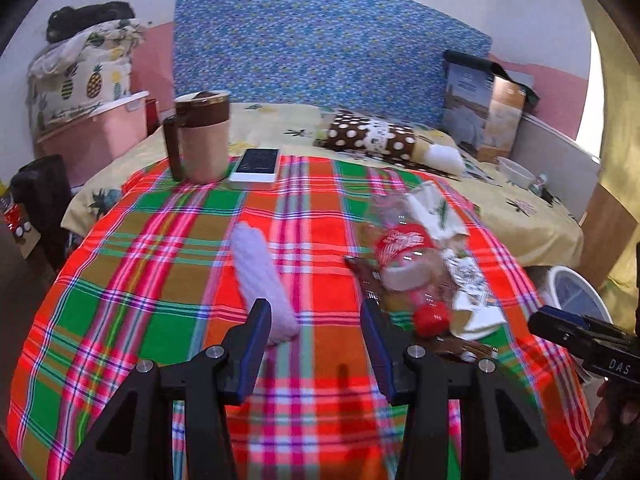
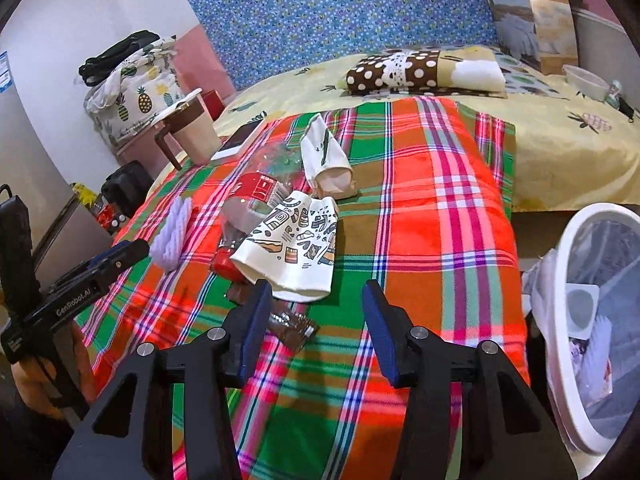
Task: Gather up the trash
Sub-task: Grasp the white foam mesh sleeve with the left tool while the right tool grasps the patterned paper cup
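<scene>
Blue-padded jaws of the left gripper [image 1: 316, 320] stand apart over the plaid cloth [image 1: 160, 248], empty; a crushed clear bottle [image 1: 408, 268] with red label and cap lies just right.

Right gripper [image 2: 316, 300] likewise gapes, empty, at a flattened patterned paper cup [image 2: 292, 248]; white bin [image 2: 576, 280] stands beside the bed.

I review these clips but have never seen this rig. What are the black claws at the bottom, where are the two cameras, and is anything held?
No robot: a person carries a handheld two-finger gripper in each hand, each with its own camera looking along the fingers. The left gripper and right gripper both stand open, holding nothing. On the plaid cloth lie a crushed plastic bottle, two flattened paper cups, a brown wrapper and a white rope bundle. A lined trash bin waits to the right.
</scene>
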